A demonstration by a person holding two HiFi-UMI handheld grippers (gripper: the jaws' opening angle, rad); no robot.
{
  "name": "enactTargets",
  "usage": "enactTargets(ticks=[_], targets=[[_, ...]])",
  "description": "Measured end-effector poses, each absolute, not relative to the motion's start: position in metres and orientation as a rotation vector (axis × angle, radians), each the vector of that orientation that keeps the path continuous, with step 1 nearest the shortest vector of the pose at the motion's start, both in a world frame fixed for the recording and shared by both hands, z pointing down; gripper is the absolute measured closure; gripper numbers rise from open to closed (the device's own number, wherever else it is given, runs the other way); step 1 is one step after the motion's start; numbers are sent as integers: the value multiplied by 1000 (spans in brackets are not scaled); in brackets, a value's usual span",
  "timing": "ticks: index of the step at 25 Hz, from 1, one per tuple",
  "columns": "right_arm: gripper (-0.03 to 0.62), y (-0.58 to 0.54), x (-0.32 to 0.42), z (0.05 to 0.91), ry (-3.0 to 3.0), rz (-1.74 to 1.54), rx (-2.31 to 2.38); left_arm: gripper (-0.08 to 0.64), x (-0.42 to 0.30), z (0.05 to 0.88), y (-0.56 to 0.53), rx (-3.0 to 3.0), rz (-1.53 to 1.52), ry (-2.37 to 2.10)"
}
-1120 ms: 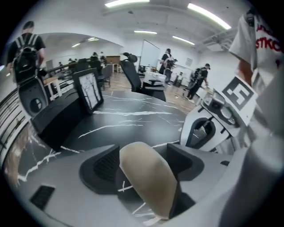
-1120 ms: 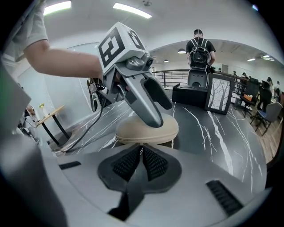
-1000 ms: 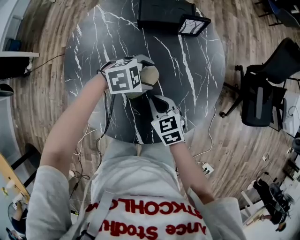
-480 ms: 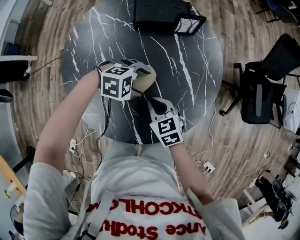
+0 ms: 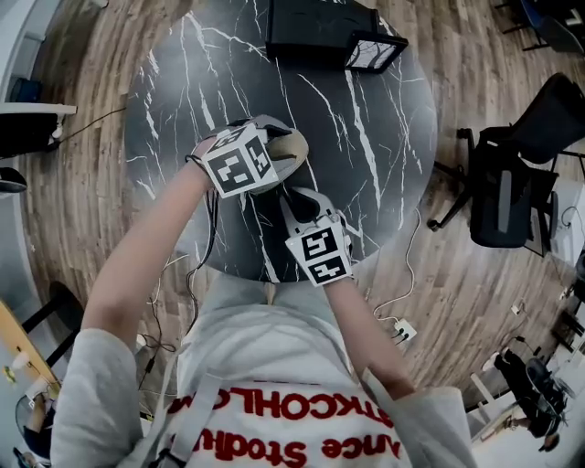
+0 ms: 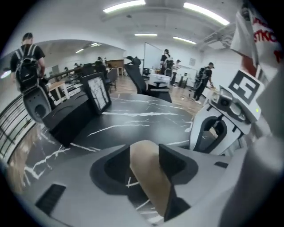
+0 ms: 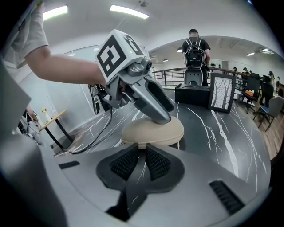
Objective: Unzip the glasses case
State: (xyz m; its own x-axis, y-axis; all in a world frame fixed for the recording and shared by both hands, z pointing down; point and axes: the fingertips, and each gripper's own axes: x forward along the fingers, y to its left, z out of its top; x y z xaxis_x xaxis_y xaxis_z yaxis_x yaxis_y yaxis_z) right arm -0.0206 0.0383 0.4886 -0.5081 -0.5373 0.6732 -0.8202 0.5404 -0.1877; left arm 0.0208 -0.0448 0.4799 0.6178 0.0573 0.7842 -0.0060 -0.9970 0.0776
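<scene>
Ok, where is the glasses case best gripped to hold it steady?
Across its narrow width, coming down steeply from above. The glasses case lies flat on the table, a low domed oval, so its two long sides are the nearest opposed faces for jaws.

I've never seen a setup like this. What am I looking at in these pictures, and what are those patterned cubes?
A person holds a two-jaw gripper in each hand; the patterned cubes belong to them. One picture comes from a head camera looking down; the others from a camera on each gripper. On the dark table sit a beige glasses case, a black box and a framed picture. The left gripper has just been closing its jaws and clamps the case. The right gripper has just opened slightly, empty, near the case.
</scene>
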Motion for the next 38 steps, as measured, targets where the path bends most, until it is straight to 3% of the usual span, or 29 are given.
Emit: enactTargets(ticks=[4,19,21,23,27,32,38], targets=[[482,35,-21,489,-2231,741,1099,272,-5,484,-44,2584,1352,-122],[491,-10,-4,503,-2101,567,1119,307,-55,493,5,2235,1321,-150],[536,-25,-9,497,-2126,531,1115,342,-58,494,24,2210,1344,-110],[537,-36,-24,491,-2169,507,1052,380,-55,497,44,2229,1381,-83],[523,-32,-44,482,-2224,479,923,377,-44,496,60,2304,1371,-123],[520,7,7,473,-2199,579,999,370,-49,484,42,2432,1429,-160],[518,78,44,495,-2178,637,866,298,-22,468,39,2640,1578,80]])
